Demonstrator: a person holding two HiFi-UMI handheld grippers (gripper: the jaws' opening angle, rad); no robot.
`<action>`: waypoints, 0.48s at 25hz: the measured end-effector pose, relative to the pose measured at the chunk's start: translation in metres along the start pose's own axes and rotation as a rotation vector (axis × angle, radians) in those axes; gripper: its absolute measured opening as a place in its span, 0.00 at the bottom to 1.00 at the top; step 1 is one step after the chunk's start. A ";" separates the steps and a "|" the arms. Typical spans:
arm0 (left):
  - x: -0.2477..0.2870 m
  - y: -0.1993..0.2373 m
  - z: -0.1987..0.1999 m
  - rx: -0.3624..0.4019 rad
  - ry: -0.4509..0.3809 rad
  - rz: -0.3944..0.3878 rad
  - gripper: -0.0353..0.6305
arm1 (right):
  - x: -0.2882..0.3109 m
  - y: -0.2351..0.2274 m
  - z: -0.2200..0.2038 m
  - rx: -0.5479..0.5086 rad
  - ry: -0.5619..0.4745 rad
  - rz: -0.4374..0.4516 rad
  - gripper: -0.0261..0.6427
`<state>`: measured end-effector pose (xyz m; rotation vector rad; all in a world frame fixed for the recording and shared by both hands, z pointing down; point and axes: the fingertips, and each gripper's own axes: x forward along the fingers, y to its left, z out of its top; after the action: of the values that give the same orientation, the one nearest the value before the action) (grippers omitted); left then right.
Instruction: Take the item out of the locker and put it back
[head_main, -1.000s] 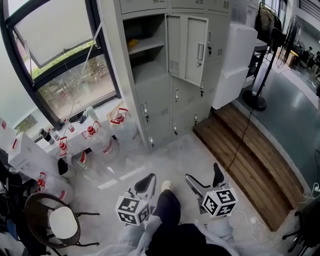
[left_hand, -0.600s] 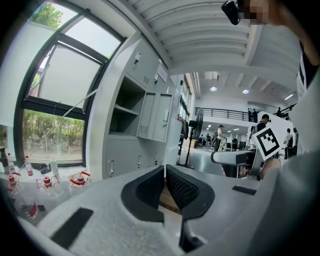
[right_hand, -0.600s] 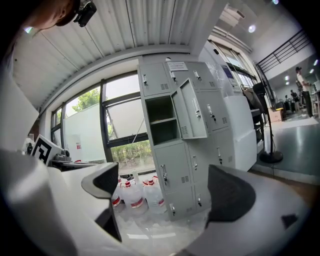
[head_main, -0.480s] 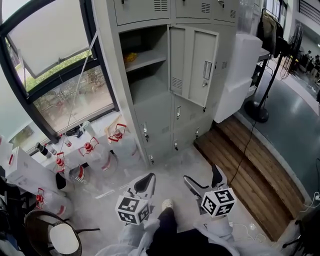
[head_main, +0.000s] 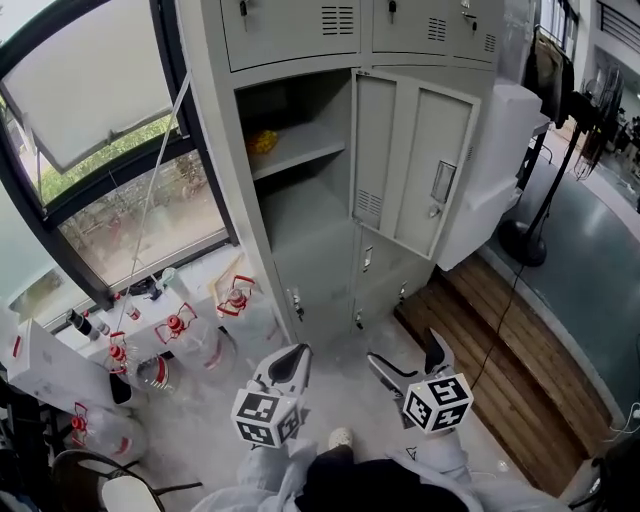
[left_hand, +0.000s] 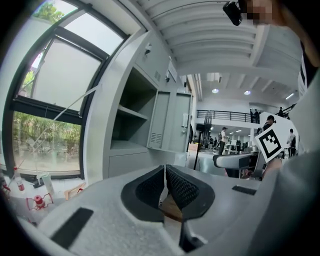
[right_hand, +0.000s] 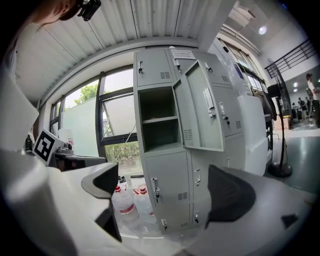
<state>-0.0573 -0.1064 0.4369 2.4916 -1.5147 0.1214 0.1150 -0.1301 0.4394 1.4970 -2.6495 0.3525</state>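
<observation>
Grey locker (head_main: 310, 250) open at upper centre, yellow item (head_main: 262, 142) on its shelf.
Left gripper (head_main: 288, 362) at bottom has fingers pressed together, empty; right gripper (head_main: 410, 358) spread wide, empty.

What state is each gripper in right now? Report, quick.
Left gripper: jaws shut, nothing between them.
Right gripper: jaws open, empty.

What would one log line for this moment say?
left gripper: shut, empty | right gripper: open, empty | yellow item: on shelf in open grey metal locker, untouched
</observation>
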 end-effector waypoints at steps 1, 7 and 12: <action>0.008 0.008 0.002 0.002 0.000 0.002 0.08 | 0.011 -0.002 0.002 -0.002 0.001 0.006 0.87; 0.048 0.047 0.015 0.004 -0.009 0.007 0.08 | 0.068 -0.013 0.015 -0.007 -0.002 0.024 0.87; 0.055 0.065 0.006 -0.012 0.019 0.017 0.08 | 0.090 -0.015 0.012 -0.002 0.016 0.031 0.87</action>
<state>-0.0893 -0.1846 0.4507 2.4622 -1.5243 0.1384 0.0815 -0.2159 0.4461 1.4481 -2.6618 0.3627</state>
